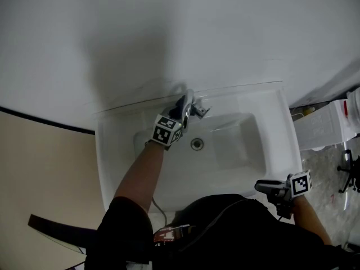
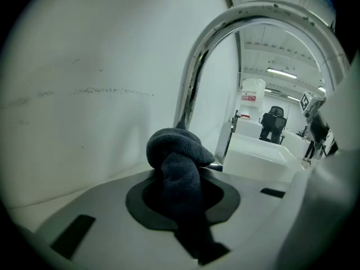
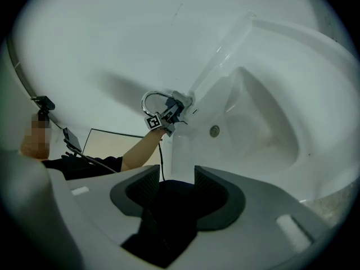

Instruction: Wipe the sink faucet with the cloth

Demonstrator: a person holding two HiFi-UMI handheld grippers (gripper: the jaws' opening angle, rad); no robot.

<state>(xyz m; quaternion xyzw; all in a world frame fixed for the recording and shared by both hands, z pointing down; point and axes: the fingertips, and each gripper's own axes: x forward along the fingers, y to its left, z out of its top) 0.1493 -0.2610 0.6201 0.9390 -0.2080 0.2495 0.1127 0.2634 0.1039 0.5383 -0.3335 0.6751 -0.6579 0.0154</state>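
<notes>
My left tool (image 1: 183, 110) is clamped on a dark grey cloth (image 2: 175, 151), the jaws shut tight on its tail while the knotted bulk of it bulges out past the tips. In the left gripper view that wad sits against the foot of the chrome faucet (image 2: 194, 66), whose tall stem rises straight behind the cloth and curves over towards 2 o'clock. A short chrome lever (image 2: 217, 165) pokes out just beside the cloth at 3 o'clock. Seen from the head view, the tool reaches the faucet from 7 o'clock, its marker cube (image 1: 167, 129) hanging over the back of the basin and the bare forearm (image 1: 140, 173) running down across the front rim. The faucet stands at 12 o'clock of the drain (image 1: 196, 144), on the rear ledge of the white sink (image 1: 278, 128), hard against the pale wall (image 1: 169, 32). My right tool (image 1: 263, 187) is idle at 4 o'clock of the drain, over the sink's front right corner, well apart from the faucet. Its jaws stand apart with nothing gripped; only the person's dark clothing shows in the gap between them in the right gripper view. That same view looks across the basin to the faucet and the left tool working at it, towards 11 o'clock. A white slatted box (image 1: 323, 127) sits on the floor beyond the sink's right edge at 3 o'clock.
</notes>
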